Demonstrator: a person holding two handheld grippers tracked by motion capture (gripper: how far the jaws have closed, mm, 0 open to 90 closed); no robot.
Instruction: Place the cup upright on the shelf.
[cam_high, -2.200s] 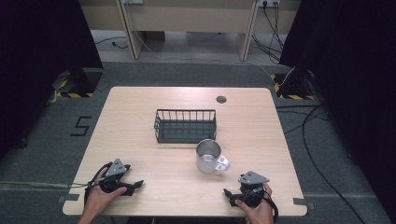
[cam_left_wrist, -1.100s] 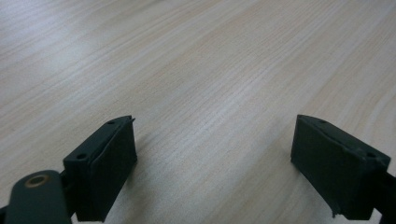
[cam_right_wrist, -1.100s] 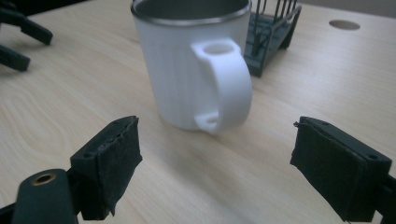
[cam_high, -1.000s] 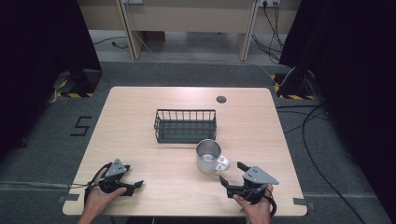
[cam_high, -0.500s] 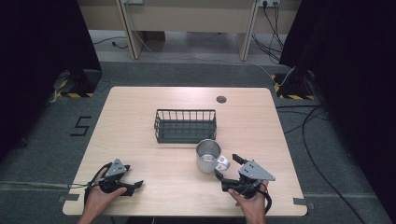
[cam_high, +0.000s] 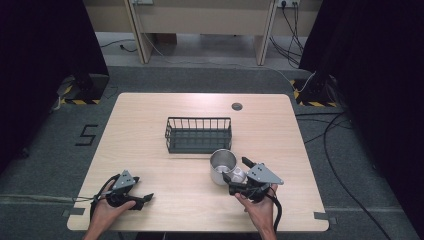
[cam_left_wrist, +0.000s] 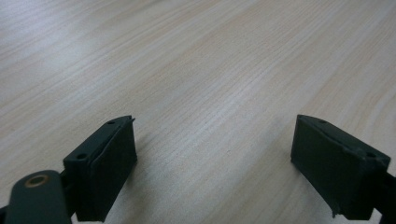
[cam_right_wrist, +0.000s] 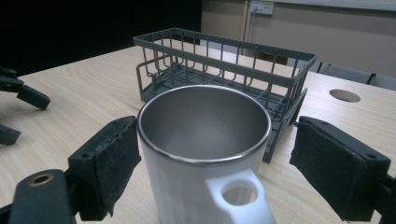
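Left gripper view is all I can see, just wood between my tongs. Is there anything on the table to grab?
Observer: Yes, a metal mug stands upright near the table's middle.
Operator: Is anything next to it?
Observer: An empty wire basket sits just behind it.
Operator: Where are the other tongs?
Observer: The right tongs are open, with one jaw on each side of the mug, not yet shut on it.

Even overhead light, soft shadows, mildly blurred close views
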